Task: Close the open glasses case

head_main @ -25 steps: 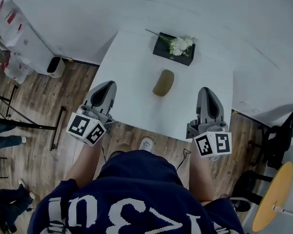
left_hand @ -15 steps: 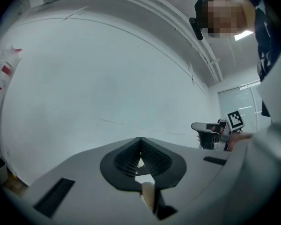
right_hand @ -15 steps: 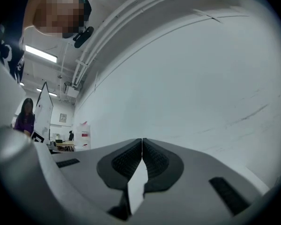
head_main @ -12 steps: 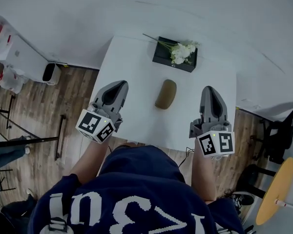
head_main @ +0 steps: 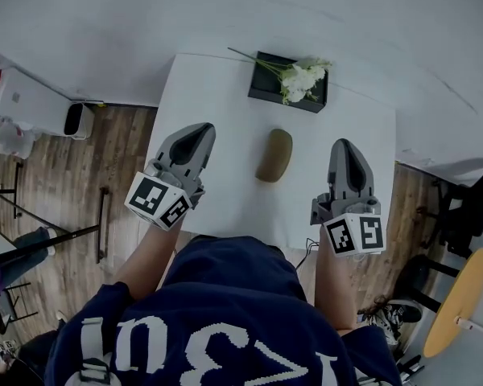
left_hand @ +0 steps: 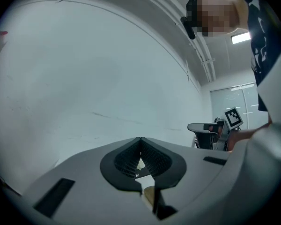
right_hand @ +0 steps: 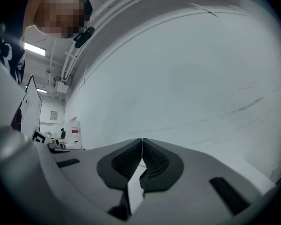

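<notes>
Case: an olive-brown oval glasses case (head_main: 274, 155) lay mid-worktop (head_main: 217, 95), near a black tray of white flowers (head_main: 290, 83)
Axis: its long side ran away from the person, slightly tilted
Left gripper (head_main: 200, 132): jaws together, empty, left of the case
Right gripper (head_main: 344, 147): jaws together, empty, right of it
Nearer: neither, I judged; the case sat between them, apart from both
Lid: could not tell whether open

I count one white table (head_main: 225, 127), one glasses case (head_main: 274, 155), one black box (head_main: 266, 87) and one bunch of white flowers (head_main: 300, 77). Two grippers: left gripper (head_main: 198, 131), right gripper (head_main: 344, 147). On the floor, one bin (head_main: 76, 119) and one round yellow table (head_main: 455, 312).
</notes>
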